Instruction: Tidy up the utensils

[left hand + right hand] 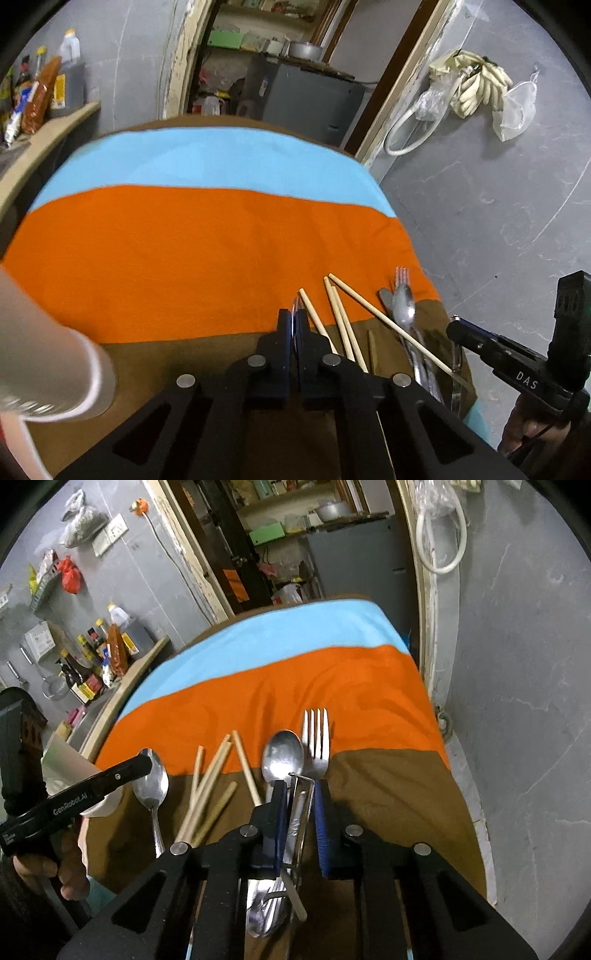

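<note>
My left gripper (294, 325) is clamped on a spoon (150, 781), bowl pointing away from me, handle running back toward me. My right gripper (300, 797) holds a metal peeler (300, 812) lengthwise between its pads. Only the right view shows the spoon's bowl; the left shows it as a thin edge. Chopsticks (210, 775), another spoon (282, 757) and a fork (316, 738) lie loose on the striped cloth (295, 679). A white cup (44, 354) sits at left; I cannot see inside.

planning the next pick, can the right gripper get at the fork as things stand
Probably not yet: the fork lies in the open just ahead, but the right gripper is shut on a metal utensil.
</note>
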`<state>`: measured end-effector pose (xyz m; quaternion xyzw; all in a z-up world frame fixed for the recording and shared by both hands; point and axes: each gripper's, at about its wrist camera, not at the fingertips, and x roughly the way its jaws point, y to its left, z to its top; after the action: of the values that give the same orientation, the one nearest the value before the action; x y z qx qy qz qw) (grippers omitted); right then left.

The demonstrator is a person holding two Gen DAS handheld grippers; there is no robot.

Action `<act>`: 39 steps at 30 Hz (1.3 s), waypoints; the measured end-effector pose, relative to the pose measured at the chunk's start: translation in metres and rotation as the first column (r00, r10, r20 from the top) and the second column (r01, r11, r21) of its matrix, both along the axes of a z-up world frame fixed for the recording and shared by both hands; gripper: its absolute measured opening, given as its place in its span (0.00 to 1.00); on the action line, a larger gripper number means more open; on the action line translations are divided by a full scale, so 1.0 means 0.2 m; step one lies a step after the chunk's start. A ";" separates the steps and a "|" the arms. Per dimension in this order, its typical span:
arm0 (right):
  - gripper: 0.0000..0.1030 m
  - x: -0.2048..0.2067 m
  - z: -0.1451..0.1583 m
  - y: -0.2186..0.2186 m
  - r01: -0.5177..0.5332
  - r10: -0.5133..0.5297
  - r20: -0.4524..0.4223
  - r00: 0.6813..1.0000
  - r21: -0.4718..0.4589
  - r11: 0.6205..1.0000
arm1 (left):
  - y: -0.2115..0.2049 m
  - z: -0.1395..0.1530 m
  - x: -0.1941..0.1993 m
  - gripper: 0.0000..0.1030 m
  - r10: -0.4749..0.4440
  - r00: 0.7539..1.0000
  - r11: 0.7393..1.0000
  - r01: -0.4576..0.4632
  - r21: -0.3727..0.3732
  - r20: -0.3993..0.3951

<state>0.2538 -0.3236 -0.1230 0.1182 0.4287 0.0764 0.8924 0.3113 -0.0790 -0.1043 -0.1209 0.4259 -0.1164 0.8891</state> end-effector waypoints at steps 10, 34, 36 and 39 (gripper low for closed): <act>0.11 -0.26 0.24 0.06 0.060 -0.055 0.112 0.992 -0.044 0.997 | 0.05 0.29 -0.29 0.03 0.019 0.981 0.996 -0.035 0.077 0.193; 0.10 -0.49 0.85 0.60 0.116 -0.076 0.417 0.906 -0.071 0.991 | 0.86 0.89 -0.57 0.02 0.234 0.868 0.962 -0.271 0.022 0.438; 0.10 -0.46 0.91 0.69 0.069 -0.032 0.438 0.899 -0.069 0.995 | 0.97 0.92 -0.57 0.02 0.283 0.847 0.945 -0.326 0.021 0.451; 0.10 -0.39 0.98 0.85 -0.004 0.038 0.469 0.882 -0.075 0.997 | 1.13 0.96 -0.58 0.02 0.351 0.808 0.911 -0.411 0.025 0.473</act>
<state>0.1758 -0.1544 0.0728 0.0594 0.2032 0.0970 0.9725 0.1962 0.1480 0.0870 -0.1166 0.1775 0.0665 0.9749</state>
